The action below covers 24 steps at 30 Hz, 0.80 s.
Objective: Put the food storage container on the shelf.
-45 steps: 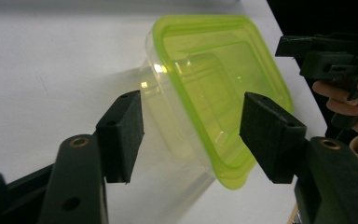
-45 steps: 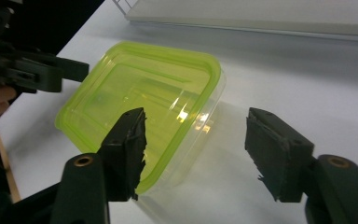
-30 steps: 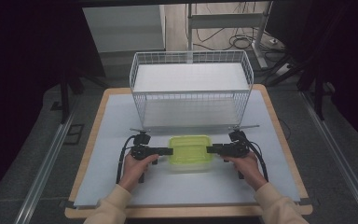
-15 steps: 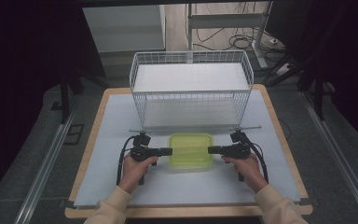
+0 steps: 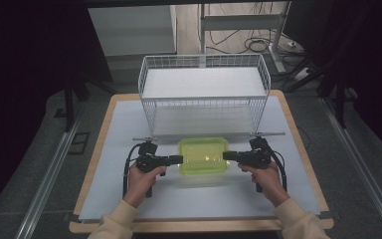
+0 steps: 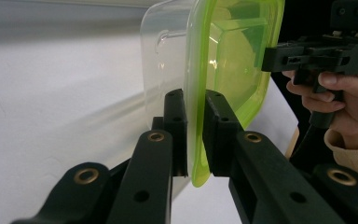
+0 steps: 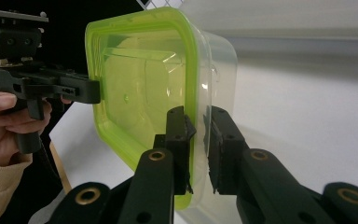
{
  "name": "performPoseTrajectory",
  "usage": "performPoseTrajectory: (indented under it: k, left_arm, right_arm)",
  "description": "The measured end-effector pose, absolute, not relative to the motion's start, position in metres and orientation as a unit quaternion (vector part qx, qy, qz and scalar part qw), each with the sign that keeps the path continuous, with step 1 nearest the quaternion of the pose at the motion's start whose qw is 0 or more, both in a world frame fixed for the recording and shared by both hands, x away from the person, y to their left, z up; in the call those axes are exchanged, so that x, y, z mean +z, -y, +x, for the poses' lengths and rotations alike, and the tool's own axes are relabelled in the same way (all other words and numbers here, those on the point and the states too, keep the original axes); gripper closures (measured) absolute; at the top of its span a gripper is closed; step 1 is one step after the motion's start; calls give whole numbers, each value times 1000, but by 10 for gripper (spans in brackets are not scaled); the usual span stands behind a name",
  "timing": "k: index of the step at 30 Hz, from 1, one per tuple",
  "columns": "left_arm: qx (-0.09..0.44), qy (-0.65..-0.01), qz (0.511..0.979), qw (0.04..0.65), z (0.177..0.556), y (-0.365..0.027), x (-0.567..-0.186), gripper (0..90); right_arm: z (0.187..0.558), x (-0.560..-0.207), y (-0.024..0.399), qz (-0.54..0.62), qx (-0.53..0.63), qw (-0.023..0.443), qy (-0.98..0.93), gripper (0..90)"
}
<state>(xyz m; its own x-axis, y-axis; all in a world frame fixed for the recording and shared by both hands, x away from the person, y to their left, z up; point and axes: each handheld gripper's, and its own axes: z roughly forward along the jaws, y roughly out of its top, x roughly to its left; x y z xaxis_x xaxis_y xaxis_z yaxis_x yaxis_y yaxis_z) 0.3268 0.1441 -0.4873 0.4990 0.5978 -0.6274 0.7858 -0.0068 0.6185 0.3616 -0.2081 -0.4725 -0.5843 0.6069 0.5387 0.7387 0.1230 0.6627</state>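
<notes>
A clear plastic container with a green lid (image 5: 203, 156) is at the lower middle of the high view, over the white sheet of the counter (image 5: 109, 149). It sits between the two claws, just below the front of a white wire basket (image 5: 204, 94) which takes the upper middle of that frame.

The left claw (image 5: 178, 160) comes from the left side of the frame and meets the left edge of the container. In the left gripper view the container (image 6: 223, 60) stands in the upper middle of the frame, and the two black jaws are closed narrow on the green rim, one jaw on each side of it. The person's left hand (image 5: 144, 177) holds this gripper in the lower left part of the high view.

The right claw (image 5: 227, 156) comes from the right side and meets the right edge of the container. In the right gripper view the container (image 7: 140, 88) is in the centre of the frame, and here also the jaws are narrow and pinch the rim of the lid between them. The person's right hand (image 5: 263, 174) holds this gripper in the lower right part of the high view.

In each gripper view the other gripper and its hand appear at the far edge of the container. Both sleeves are cream coloured. Whether the container touches the counter or is lifted a little, I cannot tell.
</notes>
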Motion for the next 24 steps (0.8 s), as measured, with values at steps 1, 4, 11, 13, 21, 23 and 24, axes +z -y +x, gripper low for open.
performPoseTrajectory:
  k: [1, 4, 11, 13, 21, 23, 24]
  left_arm:
    - [-93, -492, 703, 505, 327, -144, -487, 815]
    - [-90, -487, 704, 508, 326, -145, -484, 815]
    - [-89, -486, 703, 512, 324, -145, -482, 815]
    - [-88, -484, 704, 512, 324, -146, -481, 815]
    - [-82, -481, 702, 518, 322, -145, -474, 815]
    - [-81, -480, 702, 520, 322, -145, -473, 815]
    - [-80, -479, 703, 519, 322, -145, -472, 815]
  right_arm:
    - [362, -472, 208, -451, -485, 68, 746, 799]
    - [359, -468, 208, -444, -490, 59, 748, 799]
    - [357, -464, 208, -439, -494, 53, 749, 799]
    - [356, -462, 208, -436, -496, 49, 749, 800]
    - [353, -456, 208, -431, -504, 42, 748, 800]
    - [353, -455, 209, -429, -506, 38, 747, 801]
    - [353, -454, 208, -428, -507, 35, 747, 801]
